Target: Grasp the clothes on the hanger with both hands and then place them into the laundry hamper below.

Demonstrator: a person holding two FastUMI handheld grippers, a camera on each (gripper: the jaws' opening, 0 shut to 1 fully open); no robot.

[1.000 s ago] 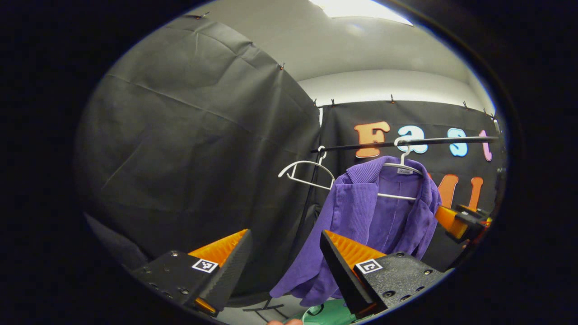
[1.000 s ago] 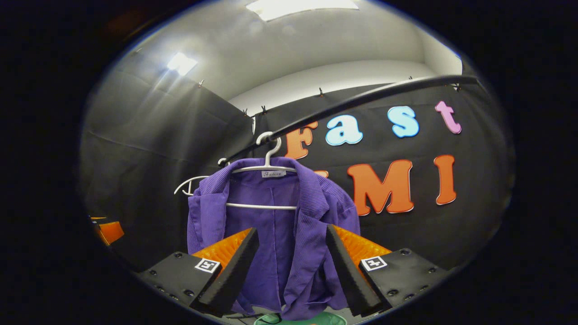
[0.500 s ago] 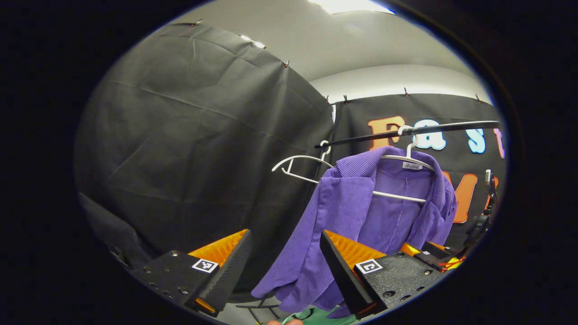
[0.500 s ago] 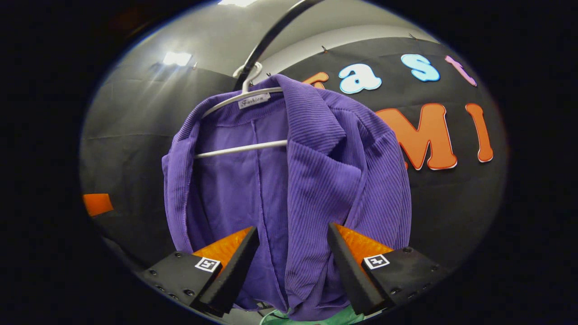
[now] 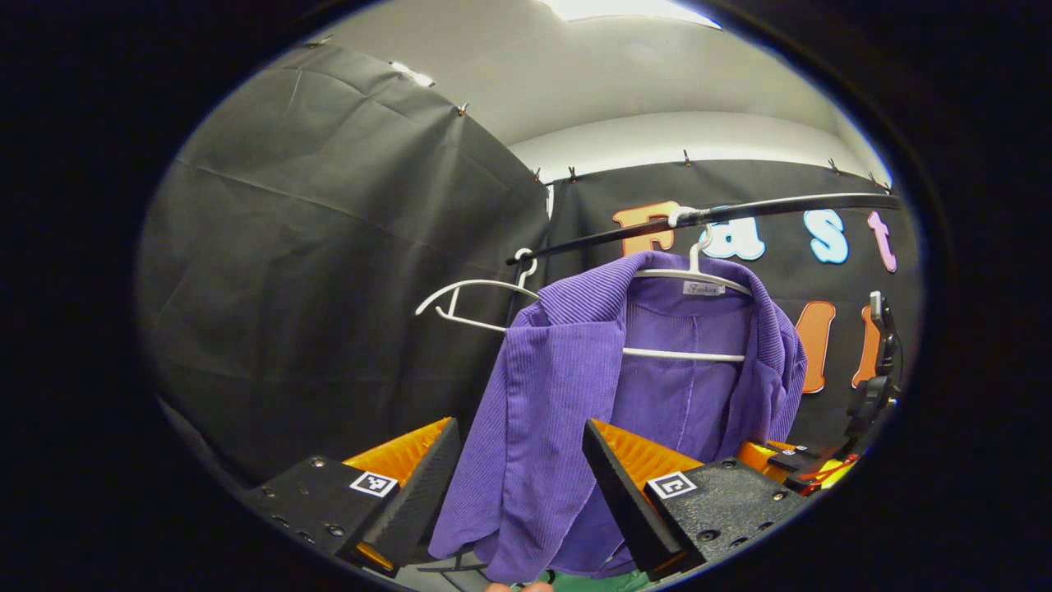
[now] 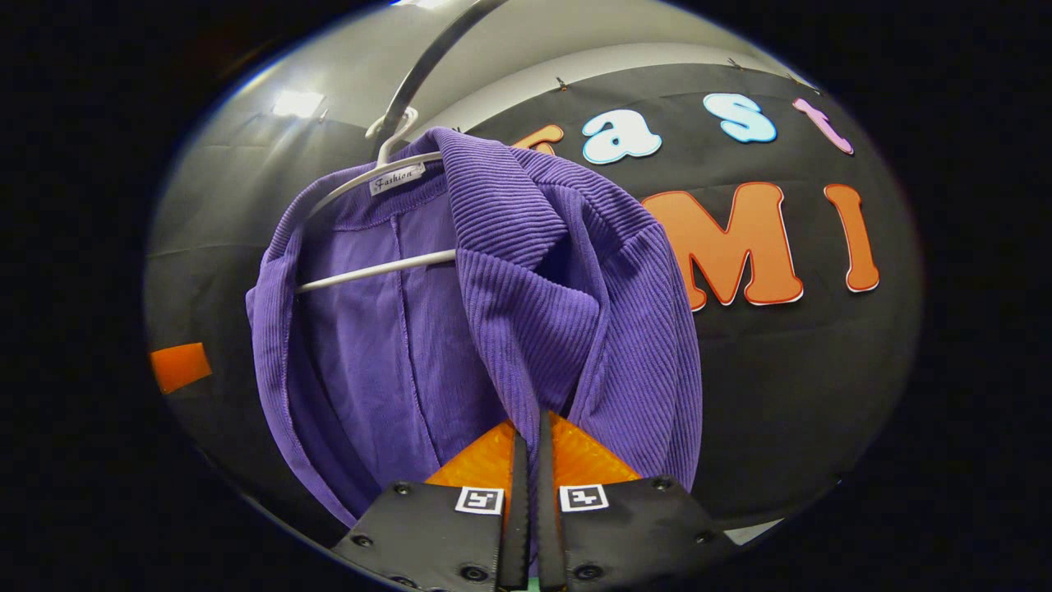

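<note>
With right gripper [image 6: 530,460] pinching the purple jacket [image 6: 526,329], bring spread left gripper [image 5: 518,477] onto the near lapel, then pinch.

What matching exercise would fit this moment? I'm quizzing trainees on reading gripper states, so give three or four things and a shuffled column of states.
Things:
1. left tongs
2. right tongs
3. purple jacket
4. empty white hanger

States:
A. hanging on a white hanger from the rail
B. shut on the jacket's front edge
C. open, fabric between them
D. bare, beside the jacket

Pairs: 1-C, 2-B, 3-A, 4-D
</note>
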